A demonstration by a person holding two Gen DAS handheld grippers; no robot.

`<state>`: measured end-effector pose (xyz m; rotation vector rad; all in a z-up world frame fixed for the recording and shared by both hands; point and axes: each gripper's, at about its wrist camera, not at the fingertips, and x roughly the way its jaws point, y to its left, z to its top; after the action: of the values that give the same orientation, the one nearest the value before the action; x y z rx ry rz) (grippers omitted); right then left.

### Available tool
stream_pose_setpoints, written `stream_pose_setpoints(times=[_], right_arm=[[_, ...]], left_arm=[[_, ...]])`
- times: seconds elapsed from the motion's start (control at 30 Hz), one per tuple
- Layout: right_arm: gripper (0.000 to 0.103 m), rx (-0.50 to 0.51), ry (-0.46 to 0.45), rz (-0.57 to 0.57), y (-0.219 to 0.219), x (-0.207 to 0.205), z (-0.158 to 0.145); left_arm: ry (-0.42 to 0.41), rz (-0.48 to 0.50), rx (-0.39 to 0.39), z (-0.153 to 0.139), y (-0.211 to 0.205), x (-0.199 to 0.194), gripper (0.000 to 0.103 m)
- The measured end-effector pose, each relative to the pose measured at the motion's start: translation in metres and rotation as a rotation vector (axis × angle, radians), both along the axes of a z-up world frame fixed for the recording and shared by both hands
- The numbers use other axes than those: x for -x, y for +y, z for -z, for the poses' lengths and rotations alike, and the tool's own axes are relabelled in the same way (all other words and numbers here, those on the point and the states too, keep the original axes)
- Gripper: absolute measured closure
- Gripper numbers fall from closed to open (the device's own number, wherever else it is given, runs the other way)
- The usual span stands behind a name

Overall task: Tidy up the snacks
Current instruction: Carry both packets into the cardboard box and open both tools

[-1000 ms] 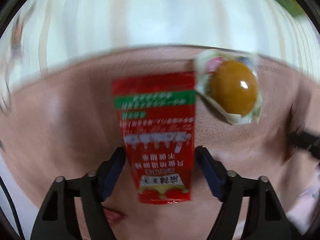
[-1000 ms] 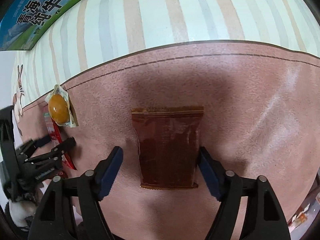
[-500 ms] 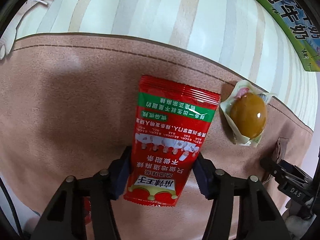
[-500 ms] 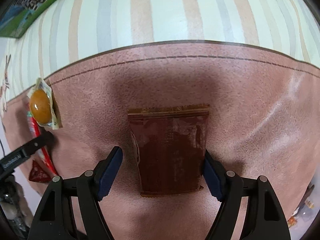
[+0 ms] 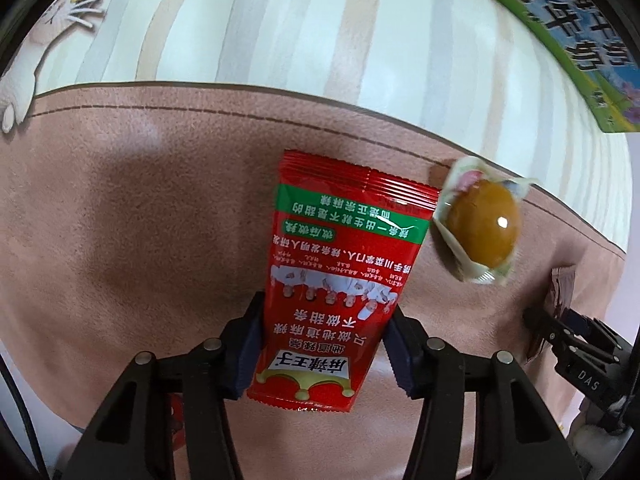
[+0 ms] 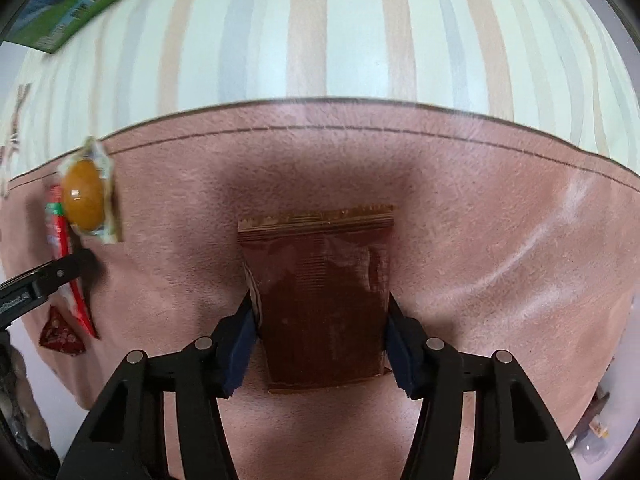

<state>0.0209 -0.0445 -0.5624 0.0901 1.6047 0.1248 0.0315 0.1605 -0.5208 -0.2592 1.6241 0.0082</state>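
Gripping red packet (image 5: 340,280) with upside-down Chinese print, left tongs (image 5: 324,344).

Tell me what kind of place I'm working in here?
Likely a home: a pinkish-brown mat on a striped tablecloth, scattered with a red snack packet, a brown pouch and a wrapped egg.

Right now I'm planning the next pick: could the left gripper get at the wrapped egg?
Probably not yet. The left gripper is shut on the red packet, so its jaws are occupied. The wrapped egg itself lies uncovered on the mat, right beside the packet.
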Motion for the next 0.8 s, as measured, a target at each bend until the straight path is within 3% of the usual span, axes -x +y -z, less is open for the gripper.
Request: stream_pose_setpoints(times=[0.1,0.3,0.43,0.57,0.67,0.8], right_arm=[[0.043,-0.060,-0.020,0.006,-0.003,0.003,-0.017],[0.043,-0.174,-0.113,0.002,-0.004,0.001,-0.079],[0.043,-0.281,-0.216,-0.014,-0.001,-0.013,-0.143],[0.043,-0.367,-0.330,-0.028,-0.003,-0.043,-0.214],[0.043,-0.397,-0.395,-0.037,-0.008,-0.077,-0.253],[0.043,-0.312,-0.494,-0.035,-0.018,-0.132,-0.282]], left_arm=[[-0.025,-0.009,0.057,-0.025,0.002,0.003,0.052],[-0.165,0.002,0.141,-0.115,0.006,-0.005,0.052],[-0.276,0.025,0.197,-0.186,0.001,-0.029,0.052],[-0.353,0.056,0.236,-0.235,-0.007,-0.061,0.051],[-0.399,0.103,0.204,-0.260,-0.013,-0.095,0.051],[-0.427,0.144,0.134,-0.272,-0.018,-0.145,0.051]])
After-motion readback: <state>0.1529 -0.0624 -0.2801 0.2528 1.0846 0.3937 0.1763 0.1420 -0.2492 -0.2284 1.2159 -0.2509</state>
